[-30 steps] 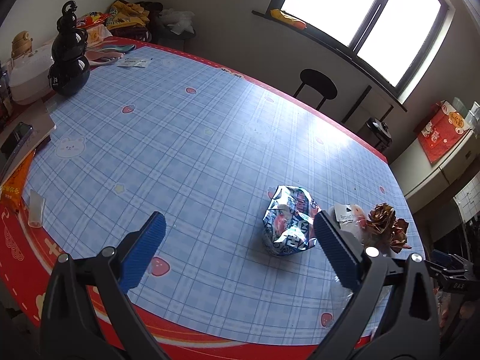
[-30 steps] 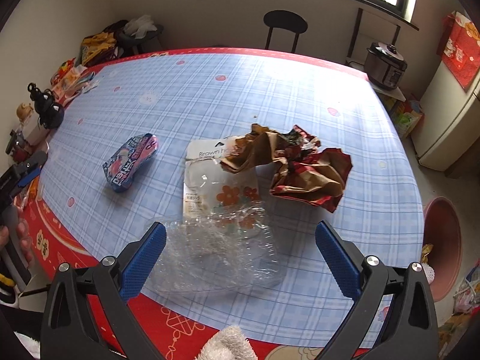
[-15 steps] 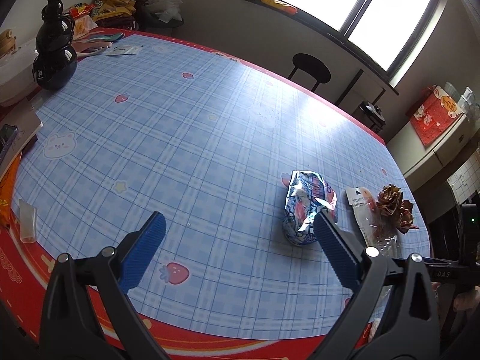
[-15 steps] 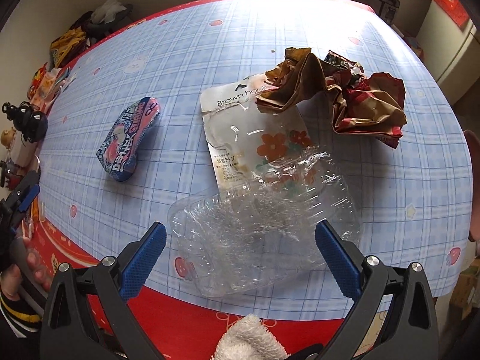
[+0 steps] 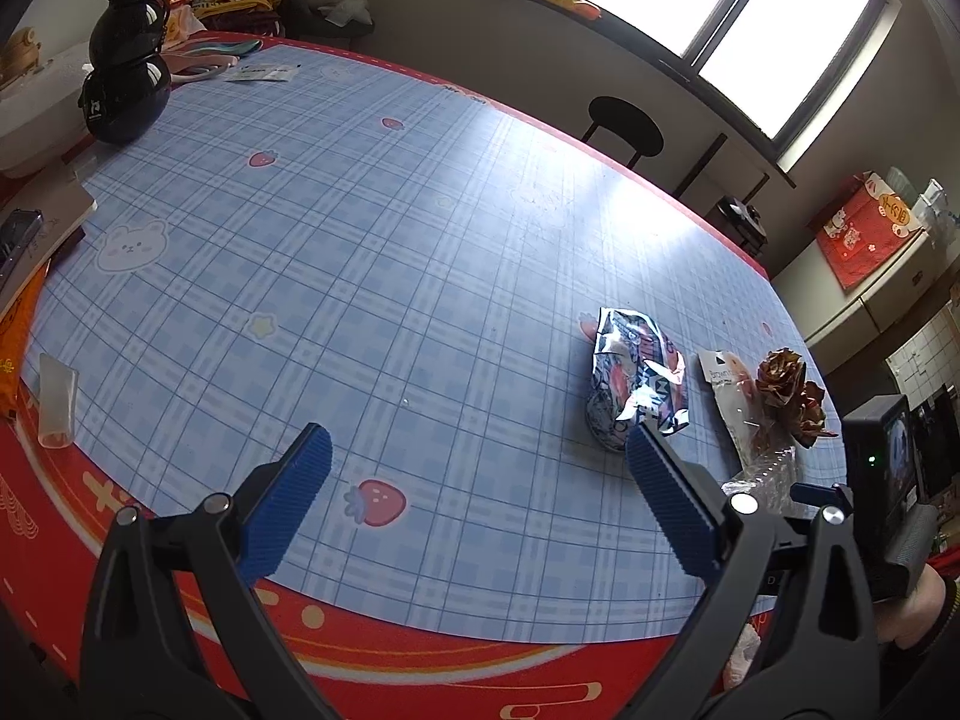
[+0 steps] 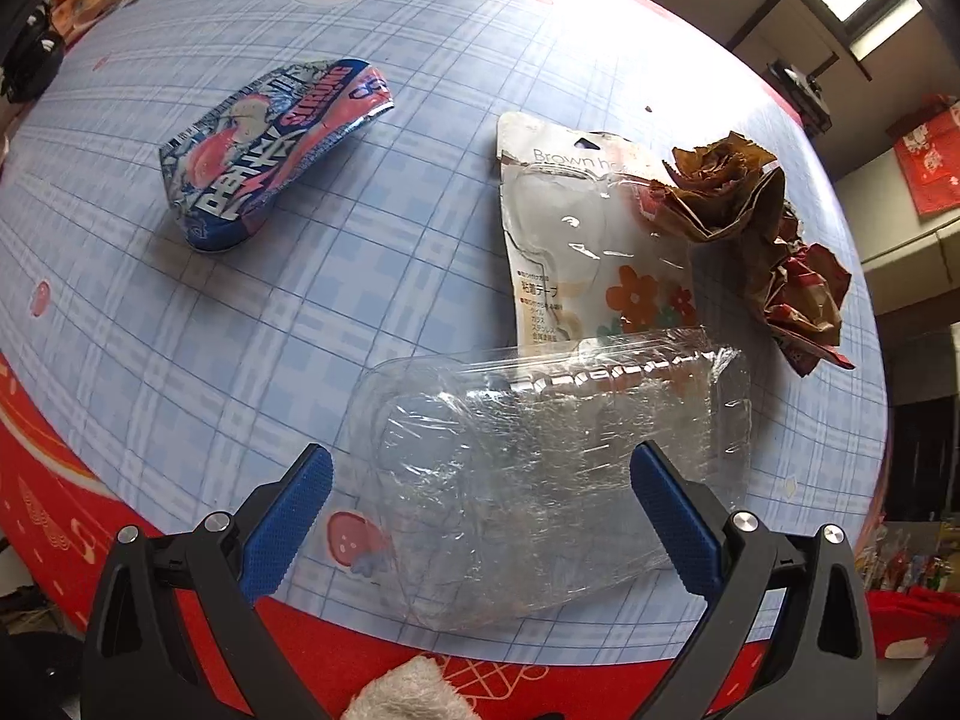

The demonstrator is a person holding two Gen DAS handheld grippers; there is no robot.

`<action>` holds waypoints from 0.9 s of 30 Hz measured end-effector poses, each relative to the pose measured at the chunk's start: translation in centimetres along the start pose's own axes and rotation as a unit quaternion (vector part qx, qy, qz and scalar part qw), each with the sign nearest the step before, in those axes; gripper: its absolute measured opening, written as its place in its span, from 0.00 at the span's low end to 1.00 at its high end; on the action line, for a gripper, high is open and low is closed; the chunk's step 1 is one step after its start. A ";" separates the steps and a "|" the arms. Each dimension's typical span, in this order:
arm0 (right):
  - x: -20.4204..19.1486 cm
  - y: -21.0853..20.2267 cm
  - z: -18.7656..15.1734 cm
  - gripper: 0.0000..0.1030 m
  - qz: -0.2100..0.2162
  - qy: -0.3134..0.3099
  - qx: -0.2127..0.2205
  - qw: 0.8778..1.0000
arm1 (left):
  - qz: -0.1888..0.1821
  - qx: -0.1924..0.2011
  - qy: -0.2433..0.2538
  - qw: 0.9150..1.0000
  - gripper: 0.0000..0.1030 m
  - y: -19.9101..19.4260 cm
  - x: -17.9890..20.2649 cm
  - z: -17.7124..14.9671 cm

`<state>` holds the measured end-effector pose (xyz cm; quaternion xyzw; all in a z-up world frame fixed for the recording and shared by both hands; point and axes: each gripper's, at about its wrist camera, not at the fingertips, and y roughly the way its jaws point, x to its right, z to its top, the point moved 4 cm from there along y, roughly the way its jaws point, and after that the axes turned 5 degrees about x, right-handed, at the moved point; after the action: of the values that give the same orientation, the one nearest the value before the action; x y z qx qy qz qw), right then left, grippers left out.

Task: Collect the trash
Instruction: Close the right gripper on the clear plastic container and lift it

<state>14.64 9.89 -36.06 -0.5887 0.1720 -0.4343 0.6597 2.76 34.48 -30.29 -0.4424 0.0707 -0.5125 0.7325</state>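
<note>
A crushed clear plastic container (image 6: 540, 468) lies at the table's near edge, between the open fingers of my right gripper (image 6: 480, 510), which hovers just above it. Behind it lie a white blister pack with flower prints (image 6: 588, 240), a crumpled brown and red wrapper (image 6: 774, 246) and a crushed blue and red can-print bag (image 6: 270, 144). In the left wrist view my left gripper (image 5: 477, 498) is open and empty above the table, with the bag (image 5: 636, 384), the pack (image 5: 729, 384) and the wrapper (image 5: 786, 387) to its right.
The round table (image 5: 360, 240) has a blue checked cloth with a red rim. A black gourd-shaped bottle (image 5: 123, 90), a white pot and clutter stand at its far left. A small plastic sleeve (image 5: 57, 396) lies near the left edge. A black stool (image 5: 624, 129) stands beyond.
My right gripper has moved down and closer, so the clear container now sits between its fingers. My left gripper has shifted slightly, and the bag appears nearer its right finger.
</note>
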 end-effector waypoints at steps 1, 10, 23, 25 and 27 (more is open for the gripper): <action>-0.3 0.3 -0.1 0.95 -0.014 -0.006 -0.004 1.000 | 0.001 0.000 -0.002 1.000 0.94 -0.1 -0.2 -0.1; -2.6 -0.5 0.0 0.95 -0.100 -0.051 0.026 0.993 | 0.004 -0.001 -0.010 1.000 0.94 -0.7 -0.7 -0.8; 1.1 -3.5 -0.3 0.59 -0.011 0.016 0.063 0.998 | -0.009 0.000 0.005 1.000 0.94 -0.6 1.1 -0.3; 2.1 -4.6 -0.2 0.59 0.010 0.032 0.075 0.997 | -0.014 -0.001 0.009 1.000 0.94 -0.3 1.8 -0.2; 3.4 -5.8 -0.2 0.58 0.030 0.055 0.088 0.994 | -0.019 -0.002 0.013 1.000 0.94 -0.1 2.5 -0.1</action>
<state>14.23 7.54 -29.76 -0.4984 0.1869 -0.4591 0.7113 3.78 32.39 -29.47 -0.4384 0.0732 -0.5323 0.7205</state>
